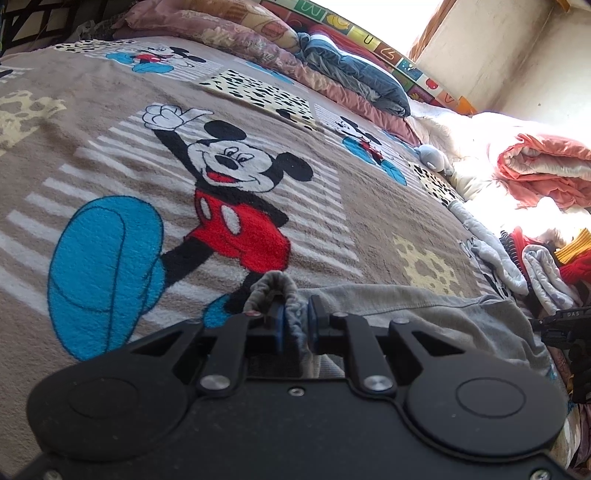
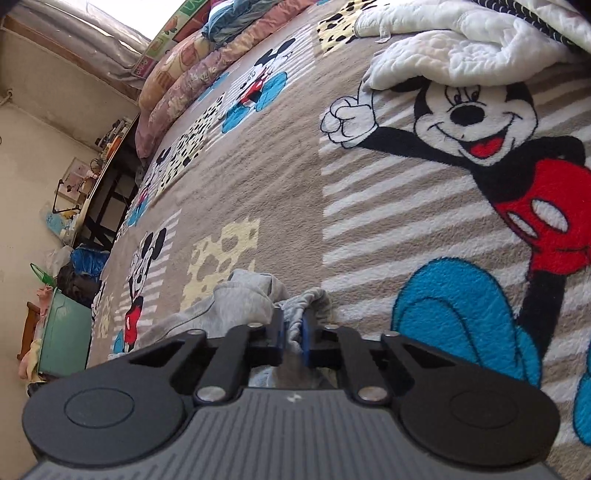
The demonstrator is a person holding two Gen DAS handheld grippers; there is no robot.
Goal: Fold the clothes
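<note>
While both tongs were clamped on the same grey garment (image 1: 424, 306), the coming fold turned on how that cloth ran between them. Nearest the left wrist camera, the left tongs (image 1: 295, 325) had their jaws drawn narrow on a bunched, ribbed edge of the cloth, which stood up in a small hump just past the blue pads (image 1: 279, 326). From there the garment stretched away to the right across the near edge of the bed, toward a dark piece of hardware at the frame's right side, probably the other tool.

Seen from the right wrist, the right tongs (image 2: 293, 330) were likewise pinched tight on a gathered fold of the grey garment (image 2: 236, 299), and the rest of it trailed off to their left. So its long axis lay roughly from one tool to the other, along the bed's near edge, neither hand clearly closer. Which end was the neck I could not tell. Beyond lay the open cartoon-mouse blanket (image 1: 110, 110), then the pillows (image 1: 221, 33) at the far edge.
</note>
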